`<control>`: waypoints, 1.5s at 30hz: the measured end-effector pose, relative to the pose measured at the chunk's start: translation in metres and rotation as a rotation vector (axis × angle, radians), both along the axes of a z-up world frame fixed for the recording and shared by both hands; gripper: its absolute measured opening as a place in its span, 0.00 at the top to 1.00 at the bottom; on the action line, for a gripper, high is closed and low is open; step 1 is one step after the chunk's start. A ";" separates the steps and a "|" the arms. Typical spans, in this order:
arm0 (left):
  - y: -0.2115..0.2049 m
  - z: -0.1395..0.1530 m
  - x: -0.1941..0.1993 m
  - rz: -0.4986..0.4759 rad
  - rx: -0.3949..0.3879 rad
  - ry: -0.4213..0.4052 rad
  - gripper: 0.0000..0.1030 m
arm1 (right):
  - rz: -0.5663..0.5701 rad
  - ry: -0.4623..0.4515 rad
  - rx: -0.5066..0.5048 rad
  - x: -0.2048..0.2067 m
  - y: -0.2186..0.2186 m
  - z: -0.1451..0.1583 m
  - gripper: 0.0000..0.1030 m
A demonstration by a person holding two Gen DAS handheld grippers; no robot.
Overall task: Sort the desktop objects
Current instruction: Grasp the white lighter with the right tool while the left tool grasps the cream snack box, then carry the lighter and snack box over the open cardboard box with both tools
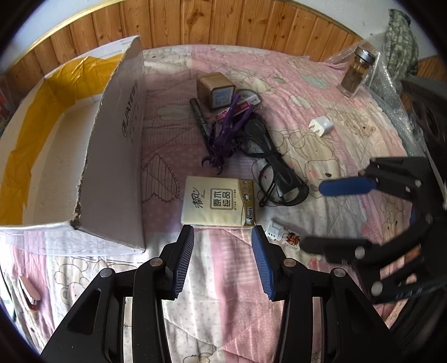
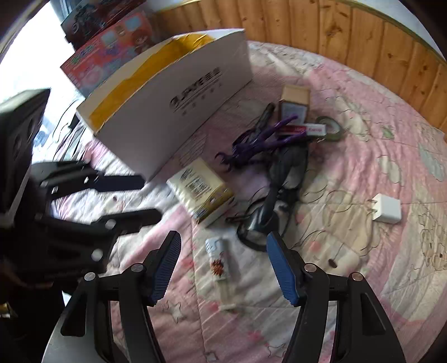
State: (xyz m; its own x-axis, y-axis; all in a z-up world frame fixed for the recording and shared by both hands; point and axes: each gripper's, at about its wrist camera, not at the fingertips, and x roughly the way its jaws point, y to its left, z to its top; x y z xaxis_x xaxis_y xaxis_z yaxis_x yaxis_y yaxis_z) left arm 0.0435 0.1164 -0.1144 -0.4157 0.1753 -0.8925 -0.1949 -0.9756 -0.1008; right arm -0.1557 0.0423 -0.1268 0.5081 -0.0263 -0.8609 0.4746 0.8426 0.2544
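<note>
My left gripper (image 1: 222,233) is open and empty, just in front of a cream tissue pack (image 1: 219,205) on the pink quilt. My right gripper (image 2: 223,240) is open and empty above a small white tube (image 2: 220,261); it also shows in the left wrist view (image 1: 311,215). Black glasses (image 1: 279,181), a purple claw toy (image 1: 226,134), a dark pen (image 1: 199,117), a tan box (image 1: 216,90), a tape roll (image 1: 248,96) and a white charger (image 1: 321,125) lie beyond. An open white cardboard box (image 1: 111,145) with yellow tape stands at left.
A glass jar (image 1: 356,71) with a metal lid stands at the far right beside bubble wrap (image 1: 391,92). A wooden panel wall (image 1: 223,22) runs behind the bed. Colourful toy boxes (image 2: 109,53) sit behind the cardboard box. A small pink object (image 1: 28,293) lies at the left edge.
</note>
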 end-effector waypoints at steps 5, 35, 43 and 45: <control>-0.007 -0.018 -0.018 0.073 0.002 -0.039 0.54 | 0.070 0.083 0.005 0.002 0.025 -0.035 0.44; 0.044 -0.054 -0.054 -0.012 0.007 0.026 0.52 | 0.015 0.110 0.039 -0.004 -0.011 -0.070 0.75; 0.045 -0.041 -0.047 -0.005 0.121 0.020 0.79 | -0.020 0.100 0.070 -0.021 -0.012 -0.055 0.80; 0.045 -0.035 -0.043 -0.002 0.136 0.025 0.79 | -0.027 0.091 0.080 -0.021 -0.011 -0.053 0.80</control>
State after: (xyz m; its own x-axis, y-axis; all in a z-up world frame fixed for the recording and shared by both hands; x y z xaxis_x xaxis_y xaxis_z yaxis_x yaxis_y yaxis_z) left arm 0.0002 0.1618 -0.1497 -0.4372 0.2952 -0.8496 -0.2011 -0.9528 -0.2275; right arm -0.1768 0.0316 -0.1802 0.4282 0.0313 -0.9032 0.5214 0.8077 0.2752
